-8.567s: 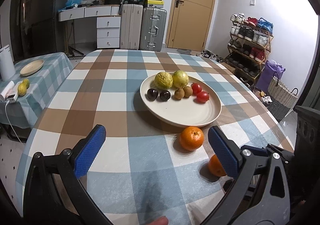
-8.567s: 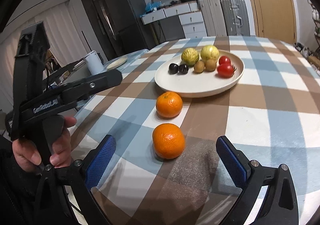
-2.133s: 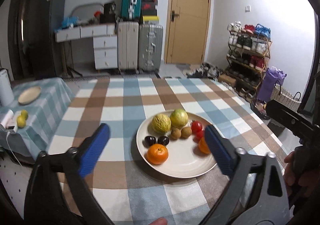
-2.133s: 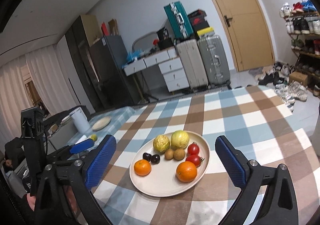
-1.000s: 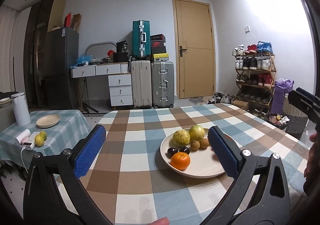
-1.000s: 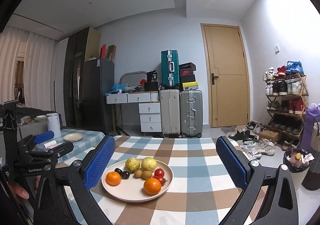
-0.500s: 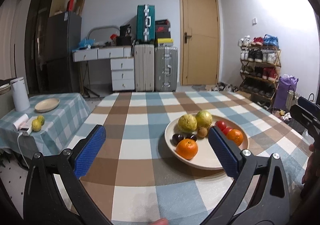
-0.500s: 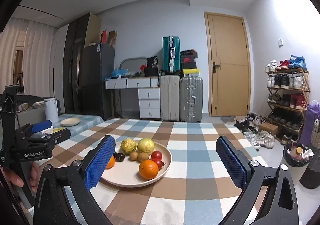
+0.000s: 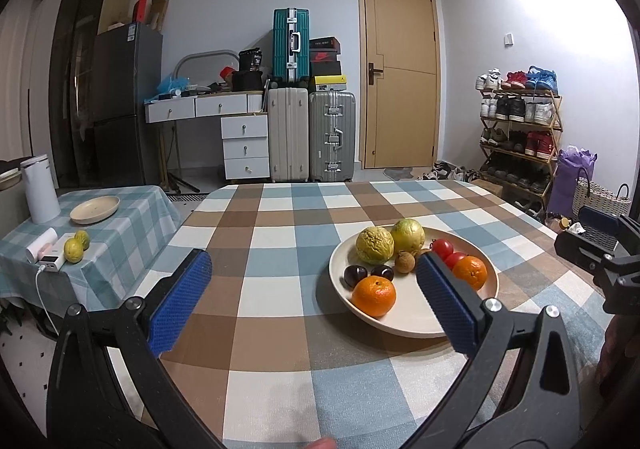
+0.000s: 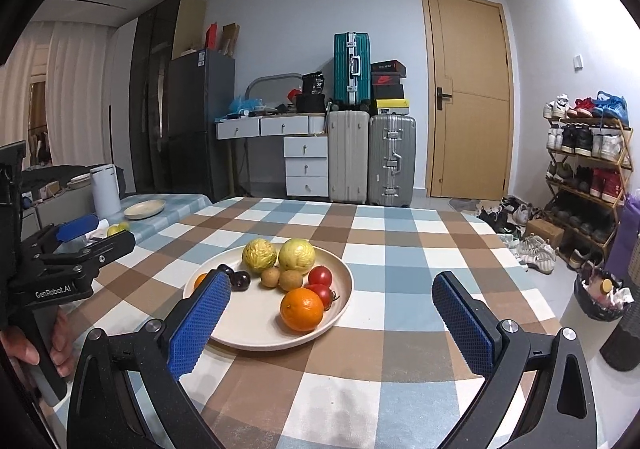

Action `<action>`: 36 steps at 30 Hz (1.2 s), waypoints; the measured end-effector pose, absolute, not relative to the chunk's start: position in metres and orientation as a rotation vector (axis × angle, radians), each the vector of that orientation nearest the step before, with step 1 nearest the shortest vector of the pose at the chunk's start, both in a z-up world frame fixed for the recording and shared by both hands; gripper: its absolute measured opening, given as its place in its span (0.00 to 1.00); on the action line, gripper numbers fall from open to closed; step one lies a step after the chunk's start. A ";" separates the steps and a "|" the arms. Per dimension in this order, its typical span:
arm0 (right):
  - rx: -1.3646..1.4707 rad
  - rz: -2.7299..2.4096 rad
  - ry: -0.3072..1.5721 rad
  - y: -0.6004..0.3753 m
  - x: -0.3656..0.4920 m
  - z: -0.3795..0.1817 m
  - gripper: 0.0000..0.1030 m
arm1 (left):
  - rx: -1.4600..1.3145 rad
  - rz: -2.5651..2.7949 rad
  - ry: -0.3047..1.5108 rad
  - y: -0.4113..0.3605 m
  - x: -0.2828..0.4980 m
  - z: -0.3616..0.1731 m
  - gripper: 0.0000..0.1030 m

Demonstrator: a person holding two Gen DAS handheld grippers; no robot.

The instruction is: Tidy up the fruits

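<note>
1. Two oranges, one (image 9: 374,296) at the near rim and one (image 9: 469,272) on the right, lie on the cream plate (image 9: 404,321) in the left wrist view, with two yellow-green guavas (image 9: 375,244), two dark plums (image 9: 356,275), a brown kiwi (image 9: 404,262) and red tomatoes (image 9: 442,248).
2. Same view: the plate rests on the checked table (image 9: 280,289); the left gripper (image 9: 314,303) hovers above the cloth, its blue fingers (image 9: 178,307) spread wide and released, holding nothing.
3. Same view, background: a black bag on the white desk shows "36", and a dark shoebox (image 9: 325,58) carries a red Nike swoosh beside the teal suitcase (image 9: 291,45).
4. Right wrist view: the right gripper (image 10: 330,327) is likewise released, fingers (image 10: 464,327) far apart over the table edge, empty.
5. Same view: the plate (image 10: 256,333) holds an orange (image 10: 301,309) at its near side; the second orange (image 10: 199,280) is mostly hidden behind the left finger.
6. Same view: the left gripper's body at the left edge reads "GenRobot.AI", gripped by a hand (image 10: 24,353); the Nike swoosh box (image 10: 385,79) shows again.
</note>
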State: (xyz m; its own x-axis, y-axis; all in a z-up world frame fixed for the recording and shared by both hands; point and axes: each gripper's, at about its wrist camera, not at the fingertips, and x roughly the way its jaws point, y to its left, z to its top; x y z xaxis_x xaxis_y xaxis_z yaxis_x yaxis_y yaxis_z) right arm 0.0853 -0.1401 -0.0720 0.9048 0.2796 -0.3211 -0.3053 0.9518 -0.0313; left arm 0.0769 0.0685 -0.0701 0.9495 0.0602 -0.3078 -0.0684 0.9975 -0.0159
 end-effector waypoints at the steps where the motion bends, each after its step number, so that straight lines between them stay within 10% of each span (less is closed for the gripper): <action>1: -0.081 0.305 0.327 -0.140 0.086 -0.072 1.00 | -0.026 0.065 0.312 0.068 0.077 -0.070 0.99; 36: -0.084 0.311 0.309 -0.138 0.085 -0.070 1.00 | -0.026 0.065 0.311 0.068 0.077 -0.071 0.99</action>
State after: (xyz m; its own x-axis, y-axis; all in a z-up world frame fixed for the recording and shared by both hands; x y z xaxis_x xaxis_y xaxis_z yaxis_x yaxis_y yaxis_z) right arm 0.0845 -0.1378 -0.0703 0.9055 0.2877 -0.3118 -0.3132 0.9491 -0.0337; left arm 0.0767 0.0681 -0.0706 0.9498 0.0596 -0.3070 -0.0676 0.9976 -0.0152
